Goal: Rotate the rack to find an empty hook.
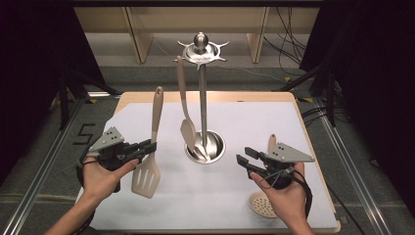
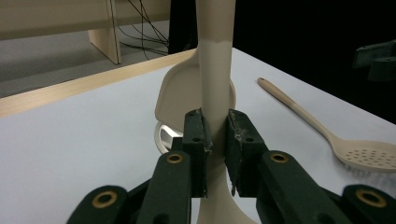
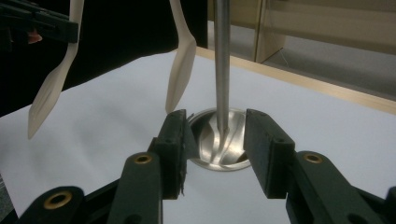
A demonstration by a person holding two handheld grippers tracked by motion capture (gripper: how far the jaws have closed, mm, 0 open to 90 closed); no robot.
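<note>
Two grippers over the white table. Nearest, a perforated skimmer lies flat by the right hand. Right gripper — jaws spread, nothing between them, facing the steel stand. Left gripper pinches the slotted turner by its handle, blade hanging clear of the table. Farther back, a spatula hangs from the stand's top hooks.

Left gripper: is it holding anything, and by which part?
Yes. The left gripper is shut on the slotted turner, gripping its handle low down, just above the blade. The right gripper holds nothing.
</note>
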